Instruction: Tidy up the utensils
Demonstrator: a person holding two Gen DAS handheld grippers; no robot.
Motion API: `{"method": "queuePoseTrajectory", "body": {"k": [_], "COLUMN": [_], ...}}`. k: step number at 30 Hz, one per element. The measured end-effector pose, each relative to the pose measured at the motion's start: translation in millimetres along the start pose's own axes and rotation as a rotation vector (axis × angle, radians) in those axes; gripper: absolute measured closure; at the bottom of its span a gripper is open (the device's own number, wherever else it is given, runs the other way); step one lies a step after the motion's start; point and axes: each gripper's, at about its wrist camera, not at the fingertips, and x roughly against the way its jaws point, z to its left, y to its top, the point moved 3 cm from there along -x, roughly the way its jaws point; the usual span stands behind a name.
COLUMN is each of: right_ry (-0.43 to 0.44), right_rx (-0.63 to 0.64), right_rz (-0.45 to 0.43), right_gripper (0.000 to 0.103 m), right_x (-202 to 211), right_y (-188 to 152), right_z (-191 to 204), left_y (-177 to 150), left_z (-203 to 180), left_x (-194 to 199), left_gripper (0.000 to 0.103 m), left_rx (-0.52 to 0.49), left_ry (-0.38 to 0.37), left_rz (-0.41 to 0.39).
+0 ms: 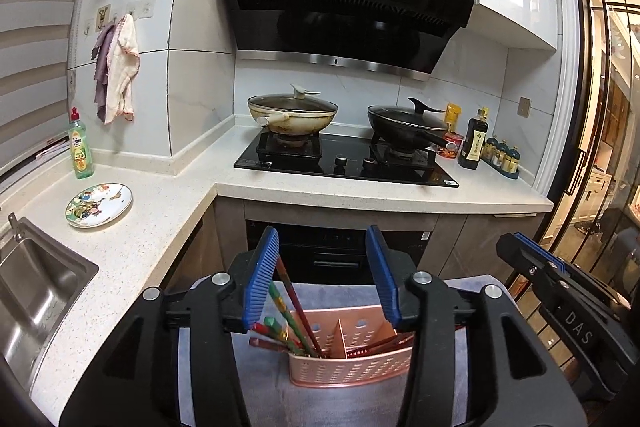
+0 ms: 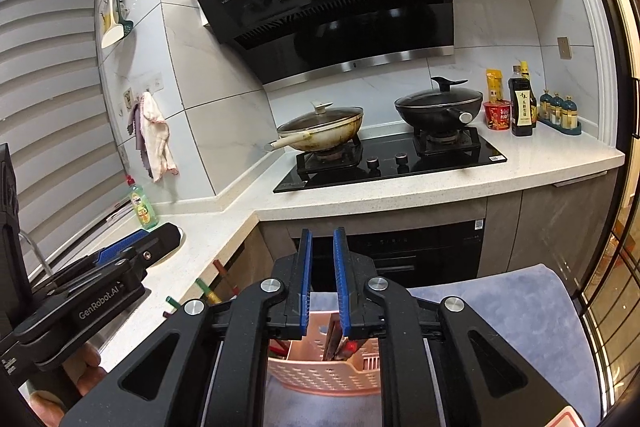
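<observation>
Two grippers hover over one pink holder (image 1: pixel 352 367) of perhaps six chopsticks (image 1: pixel 298 311): left gripper (image 1: pixel 322 277) spread empty, right gripper (image 2: pixel 322 279) narrowly parted, empty.

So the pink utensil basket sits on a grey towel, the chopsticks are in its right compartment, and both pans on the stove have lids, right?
Nearly. The left wrist view shows the chopsticks in the left compartment of the basket. The rest holds.

Both wrist views close above the pink caddy (image 1: pixel 352 363), facing the hob (image 2: pixel 392 159) (shared), left view further left.
</observation>
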Motion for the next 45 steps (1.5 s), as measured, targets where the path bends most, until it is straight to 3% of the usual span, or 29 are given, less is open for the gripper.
{"method": "queuePoseTrajectory", "body": {"k": [4,13,24,45], "right_ry": [0.006,-0.014,-0.03,-0.054], "right_rx": [0.011,0.064,0.061,0.061], "right_rz": [0.008,0.039,0.102,0.172], "right_gripper": [0.083,0.083,0.071,0.071], "right_x": [14.7,51.3,87.7,116.5], "right_y": [-8.9,-42.4,-82.6,-129.1], "right_z": [4.2,15.8,17.1,24.1], "left_y": [-8.2,-32.3,-69.3,-125.4], "left_z": [0.6,-5.4,-5.1,4.3], "left_x": [17.4,51.5,86.3,105.4], "left_gripper": [0.035,0.035,0.031,0.031], "left_rx": [0.003,-0.047,-0.059,-0.033], "left_ry": [0.019,0.048,0.074,0.084], "left_rz": [-0.014,0.004,0.056,0.166]}}
